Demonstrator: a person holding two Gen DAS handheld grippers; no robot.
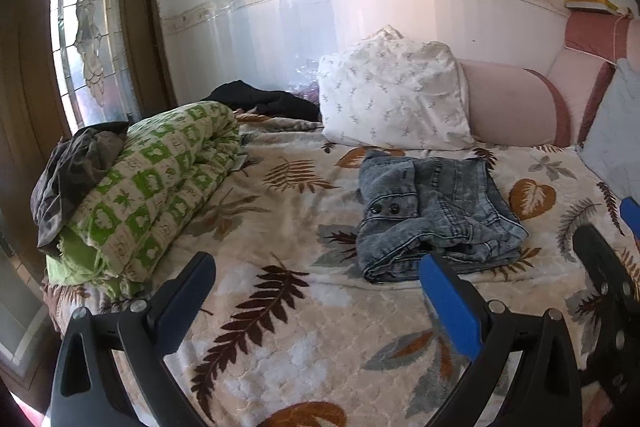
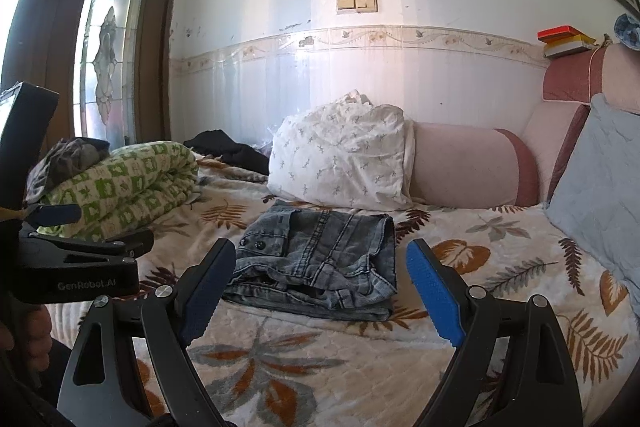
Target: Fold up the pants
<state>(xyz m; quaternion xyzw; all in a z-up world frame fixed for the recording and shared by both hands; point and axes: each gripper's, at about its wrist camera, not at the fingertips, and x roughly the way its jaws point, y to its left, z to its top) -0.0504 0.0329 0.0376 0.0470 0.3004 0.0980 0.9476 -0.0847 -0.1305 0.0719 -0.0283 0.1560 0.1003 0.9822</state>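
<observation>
Seemingly folded, faded denim pants (image 2: 316,259) lie on plush blanket (image 2: 500,255), both grippers' fingers (image 2: 434,297) spread

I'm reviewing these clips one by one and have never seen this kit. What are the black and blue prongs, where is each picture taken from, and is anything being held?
No robot here: a person carries a two-finger gripper in each hand, each with a camera looking along its fingers. One picture is from the left gripper, the other from the right gripper. Both stand open and hold nothing. On the leaf-patterned bedspread lie folded grey jeans, just ahead of the right gripper. Behind them are a white pillow and a rolled green quilt.
</observation>
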